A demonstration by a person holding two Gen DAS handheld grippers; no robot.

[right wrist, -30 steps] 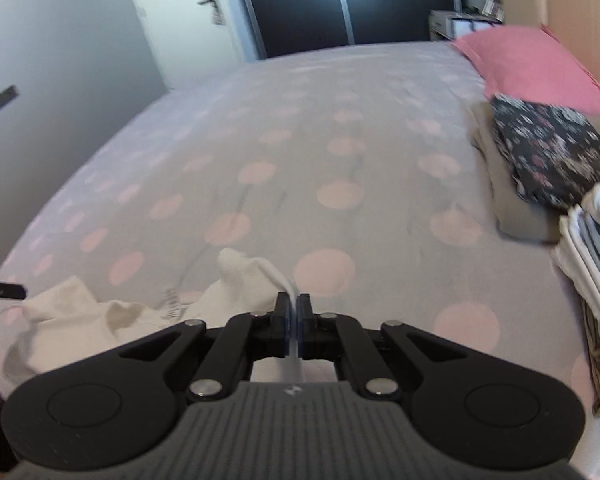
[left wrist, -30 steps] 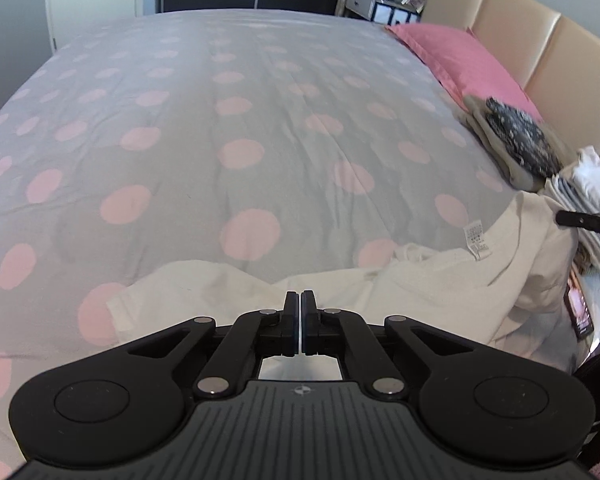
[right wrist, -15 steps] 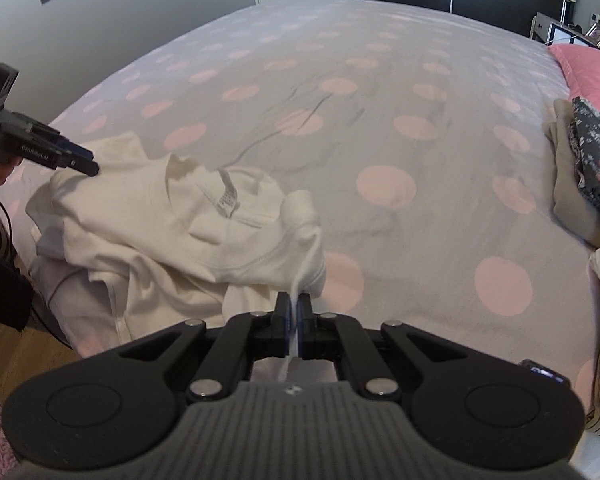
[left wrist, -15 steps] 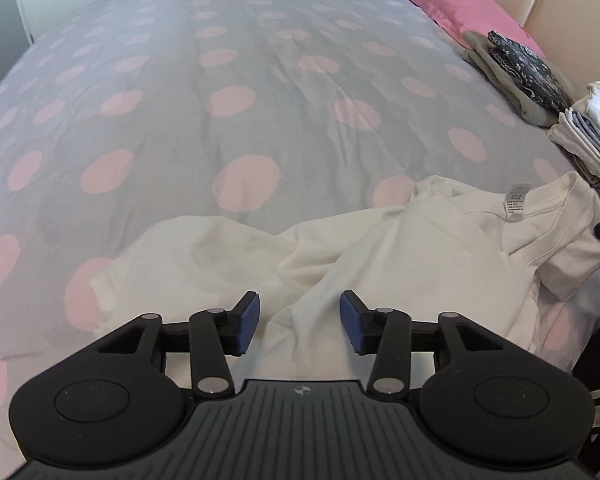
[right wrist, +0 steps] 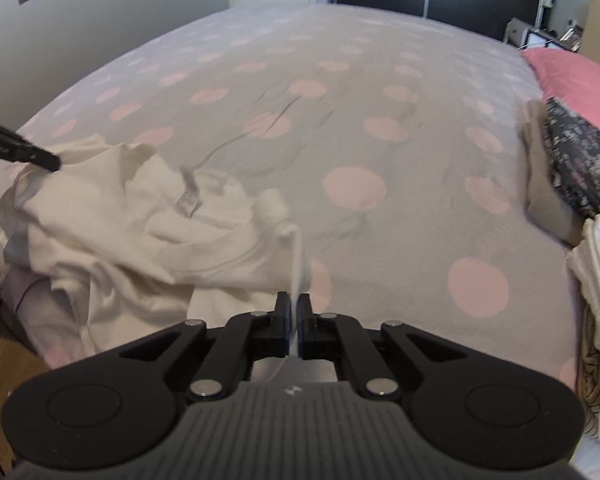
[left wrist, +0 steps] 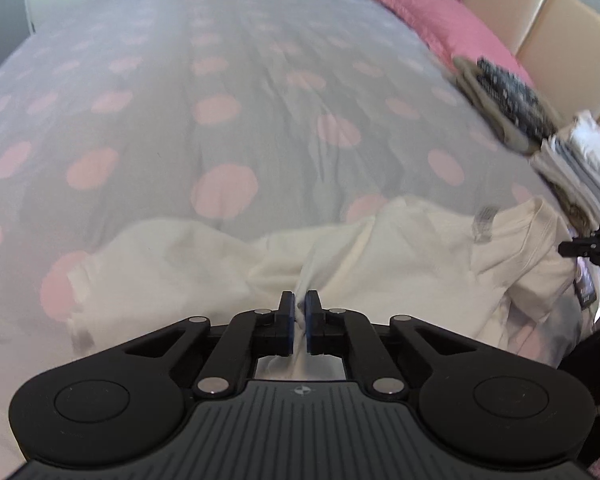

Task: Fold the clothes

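Left gripper (left wrist: pixel 299 312) went from jaws apart to pinching the cream shirt (left wrist: pixel 380 248); right gripper (right wrist: pixel 294 316) stays clamped on its edge; shirt's bunched on the near bedspread (left wrist: pixel 220 80), probably for spreading flat.

Left gripper (left wrist: pixel 300 306): low, pointing forward, jaws drawn nearly together, narrow slit between pads, pale fabric pinched in slit. Its tip shows at left edge of right wrist view, level, pointing right.

Right gripper (right wrist: pixel 294 306): low, pointing forward, jaws nearly closed, thin strip of pale fabric clamped between pads. Its black tip shows at right edge of left wrist view, pointing left.
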